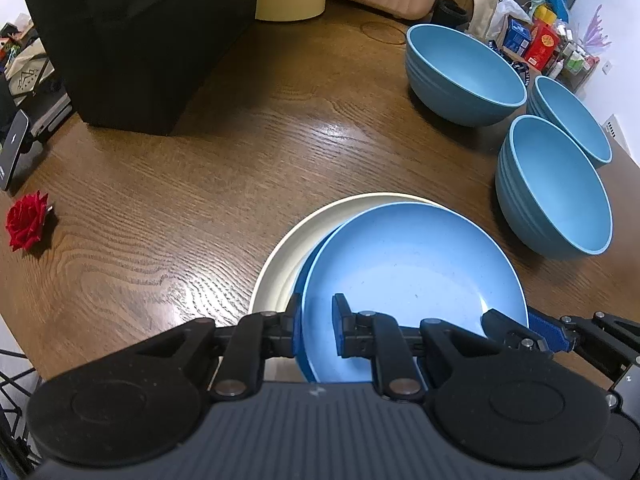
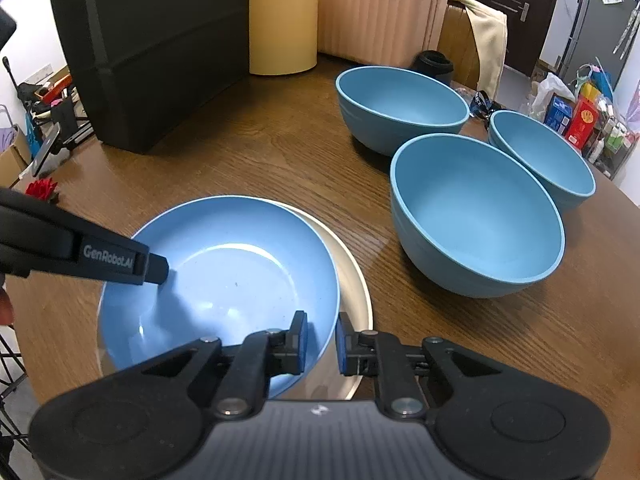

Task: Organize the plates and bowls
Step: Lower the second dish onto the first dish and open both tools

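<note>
while both grippers bear on opposite sides of the same blue plate (image 1: pixel 412 264), the left gripper (image 1: pixel 318 330) is clamped on that plate's left rim, one blue pad outside the rim and the other inside on the plate's face. the right gripper (image 2: pixel 322 340) straddles the plate's right rim; in the right wrist view a narrow gap shows beside the rim, and whether its pads press cannot be told. the blue plate sits tilted, overlapping a cream plate (image 1: pixel 280 264) that lies beneath it on the wooden table (image 1: pixel 200 184); the cream plate's edge shows on the far and left side in the left wrist view. three blue bowls stand upright to the right of the plates: a near bowl (image 2: pixel 476 216) just beside the plates, a far bowl (image 2: pixel 400 104) behind it, and a third bowl (image 2: pixel 544 152) toward the table's right edge. a red rose (image 1: pixel 26 220) lies at the table's left edge, well apart from the plates. a black case (image 2: pixel 152 40), a yellow container (image 2: pixel 282 28) and a pink suitcase (image 2: pixel 376 12) stand along the far side.
</note>
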Demonstrator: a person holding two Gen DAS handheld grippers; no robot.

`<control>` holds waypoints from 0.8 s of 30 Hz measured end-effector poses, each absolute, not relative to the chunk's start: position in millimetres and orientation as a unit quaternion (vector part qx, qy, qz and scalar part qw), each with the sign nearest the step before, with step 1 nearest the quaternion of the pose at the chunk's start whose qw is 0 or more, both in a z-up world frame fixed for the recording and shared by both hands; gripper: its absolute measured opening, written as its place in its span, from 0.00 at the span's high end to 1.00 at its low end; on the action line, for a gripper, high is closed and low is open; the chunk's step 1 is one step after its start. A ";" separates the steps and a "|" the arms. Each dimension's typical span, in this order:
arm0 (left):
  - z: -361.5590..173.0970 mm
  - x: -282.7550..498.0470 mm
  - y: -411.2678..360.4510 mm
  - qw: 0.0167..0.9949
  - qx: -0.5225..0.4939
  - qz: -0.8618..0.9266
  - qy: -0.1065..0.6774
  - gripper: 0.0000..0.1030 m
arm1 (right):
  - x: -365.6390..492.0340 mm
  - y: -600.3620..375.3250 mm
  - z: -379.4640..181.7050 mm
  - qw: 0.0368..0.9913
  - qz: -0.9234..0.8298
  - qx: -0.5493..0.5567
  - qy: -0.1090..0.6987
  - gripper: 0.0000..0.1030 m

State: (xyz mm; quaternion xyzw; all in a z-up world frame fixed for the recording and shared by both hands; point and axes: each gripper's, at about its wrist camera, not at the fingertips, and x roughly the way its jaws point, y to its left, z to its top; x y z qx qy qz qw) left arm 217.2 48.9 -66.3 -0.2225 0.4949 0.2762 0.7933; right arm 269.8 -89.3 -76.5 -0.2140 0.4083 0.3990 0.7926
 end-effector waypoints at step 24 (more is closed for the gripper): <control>-64.5 212.6 48.1 0.796 -0.224 0.271 0.492 0.65 | 267.2 -87.5 -76.7 0.793 0.399 -0.225 0.402 0.71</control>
